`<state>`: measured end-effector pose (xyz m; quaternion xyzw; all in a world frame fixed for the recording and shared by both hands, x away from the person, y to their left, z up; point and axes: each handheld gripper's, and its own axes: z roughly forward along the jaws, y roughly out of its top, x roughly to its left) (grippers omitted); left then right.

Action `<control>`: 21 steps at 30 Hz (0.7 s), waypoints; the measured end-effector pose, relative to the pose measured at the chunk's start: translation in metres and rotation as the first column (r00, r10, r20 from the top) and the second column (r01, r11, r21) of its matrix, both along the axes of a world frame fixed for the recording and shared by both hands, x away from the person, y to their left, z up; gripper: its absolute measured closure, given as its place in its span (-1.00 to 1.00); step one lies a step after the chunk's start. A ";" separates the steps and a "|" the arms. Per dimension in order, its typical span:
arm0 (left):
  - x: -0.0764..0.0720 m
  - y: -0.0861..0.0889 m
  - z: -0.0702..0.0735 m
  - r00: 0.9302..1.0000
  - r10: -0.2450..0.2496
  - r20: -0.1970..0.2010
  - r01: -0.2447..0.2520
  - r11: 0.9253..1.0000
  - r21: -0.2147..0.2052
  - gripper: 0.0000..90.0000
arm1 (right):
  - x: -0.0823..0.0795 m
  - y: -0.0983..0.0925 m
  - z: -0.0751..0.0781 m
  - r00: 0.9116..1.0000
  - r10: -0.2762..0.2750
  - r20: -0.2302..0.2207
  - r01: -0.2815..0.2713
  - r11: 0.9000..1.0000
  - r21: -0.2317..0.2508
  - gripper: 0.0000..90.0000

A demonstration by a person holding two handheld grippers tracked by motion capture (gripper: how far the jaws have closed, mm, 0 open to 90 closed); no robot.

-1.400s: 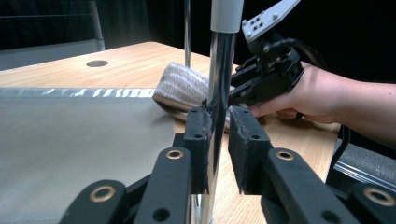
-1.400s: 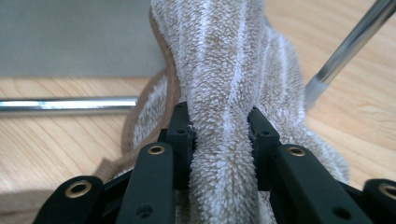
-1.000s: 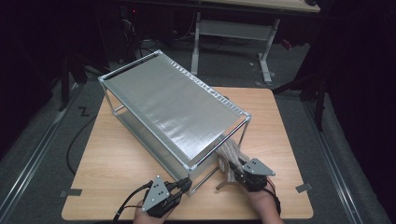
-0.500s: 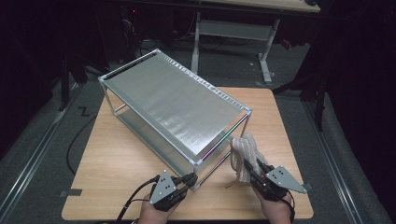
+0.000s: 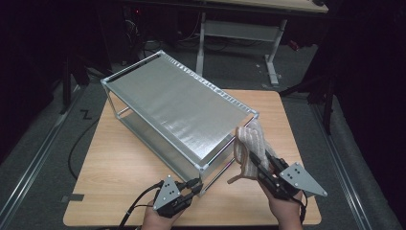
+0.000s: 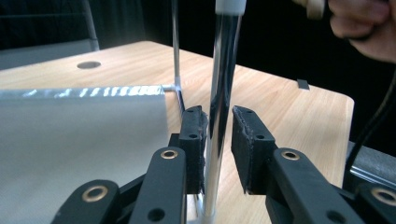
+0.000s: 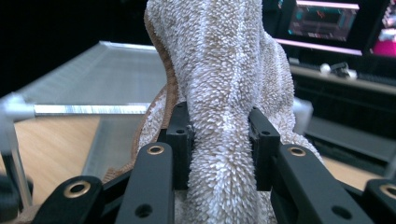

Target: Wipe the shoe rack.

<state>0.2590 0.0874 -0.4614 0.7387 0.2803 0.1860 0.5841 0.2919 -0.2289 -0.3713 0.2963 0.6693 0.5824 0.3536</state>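
Towel (image 5: 250, 146) hangs bunched in the right gripper (image 5: 258, 165), clenched mid-fold just beside the near right corner of the 2-tier metal shelf (image 5: 182, 108). Carrying it higher before swinging over the top deck should keep the dangling hem off the rim. The left gripper (image 6: 218, 140), low on the table (image 5: 119, 167), has just been opening; the near corner post (image 6: 223, 84) stands between its jaws, the right pad clear of it.
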 end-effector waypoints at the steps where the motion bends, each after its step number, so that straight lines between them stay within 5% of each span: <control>1: -0.001 0.000 -0.001 1.000 -0.001 -0.005 0.001 1.000 0.001 0.64 | 0.002 0.004 0.005 1.000 0.013 0.014 -0.013 1.000 0.005 0.52; 8: -0.009 0.002 -0.007 1.000 0.004 -0.017 -0.003 1.000 0.028 0.61 | 0.002 0.023 0.015 0.994 0.090 0.056 -0.092 0.995 0.036 0.51; 10: -0.010 0.003 -0.010 1.000 0.016 -0.021 -0.015 0.999 0.031 0.61 | 0.001 0.029 0.014 0.993 0.099 0.063 -0.100 0.995 0.010 0.51; 15: -0.012 -0.001 -0.010 0.999 0.040 -0.025 -0.040 0.999 -0.008 0.64 | -0.002 0.042 0.012 0.985 0.164 0.052 -0.165 0.986 0.013 0.51; 21: -0.007 -0.006 -0.009 0.998 0.059 -0.029 -0.059 0.998 -0.006 0.74 | -0.004 0.058 0.004 0.975 0.220 0.028 -0.220 0.975 -0.013 0.50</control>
